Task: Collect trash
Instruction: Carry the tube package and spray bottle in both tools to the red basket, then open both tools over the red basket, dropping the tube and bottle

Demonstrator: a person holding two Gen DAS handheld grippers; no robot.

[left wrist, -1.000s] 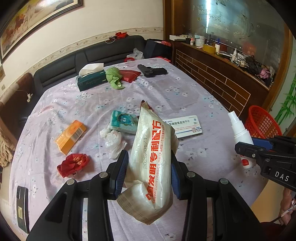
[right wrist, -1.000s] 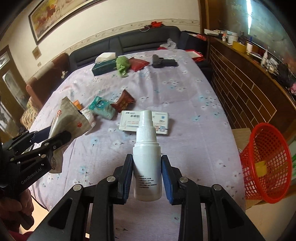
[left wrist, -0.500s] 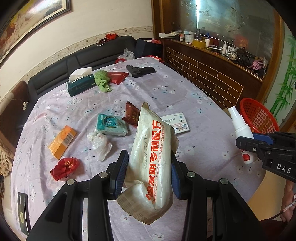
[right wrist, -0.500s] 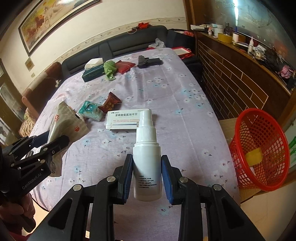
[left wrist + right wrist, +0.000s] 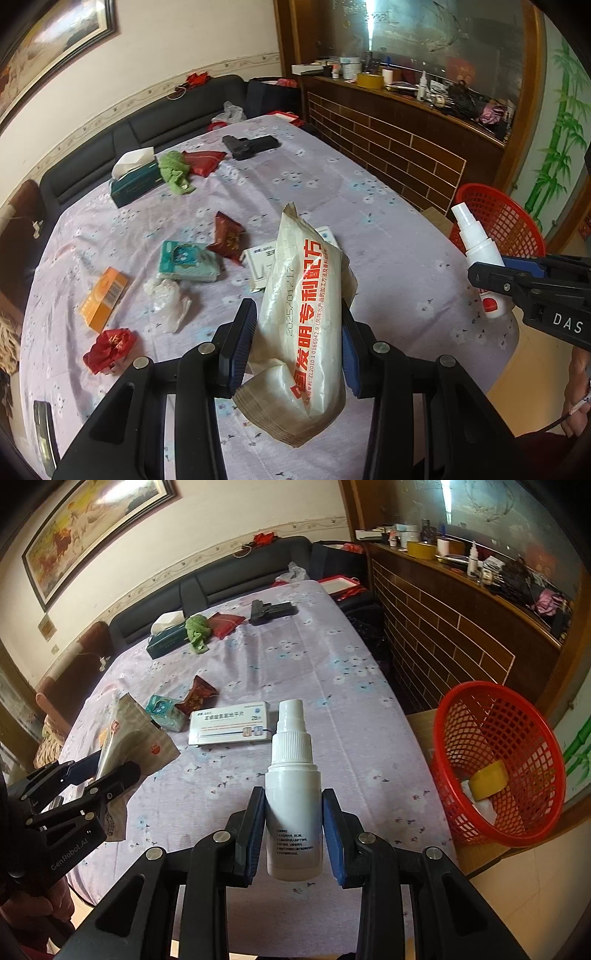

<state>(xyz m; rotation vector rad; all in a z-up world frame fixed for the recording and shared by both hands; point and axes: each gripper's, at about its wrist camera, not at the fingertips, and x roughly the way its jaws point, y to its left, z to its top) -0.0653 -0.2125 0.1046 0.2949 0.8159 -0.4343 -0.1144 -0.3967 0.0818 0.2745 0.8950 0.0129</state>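
Lilac floral tablecloth (image 5: 388, 229) fills the middle of both views; black sofa (image 5: 229, 579) runs behind it at the top, brick-pattern counter at upper right.

We have the left gripper (image 5: 299, 336) clamped on a crumpled white bag with red print (image 5: 306, 317), bottom centre of the left view. Both blue pads press its sides, and the bag is clear of the cloth.

We have the right gripper (image 5: 293, 830) clamped on a white spray bottle (image 5: 293, 805), bottom centre of the right view, upright, nozzle up.

Red mesh basket (image 5: 495, 764) sits off the table's edge at right of the right view, with a yellow piece and some white scraps inside.

On the cloth, left half of the left view: orange box (image 5: 104, 299), red crumpled wrapper (image 5: 110, 349), clear plastic wad (image 5: 168, 302), teal packet (image 5: 188, 260), dark red wrapper (image 5: 227, 238). White medicine box (image 5: 229, 728) lies mid-frame in the right view. Tissue box (image 5: 135, 179), green cloth (image 5: 175, 175) and a black gun-shaped object (image 5: 251, 146) sit toward the top.
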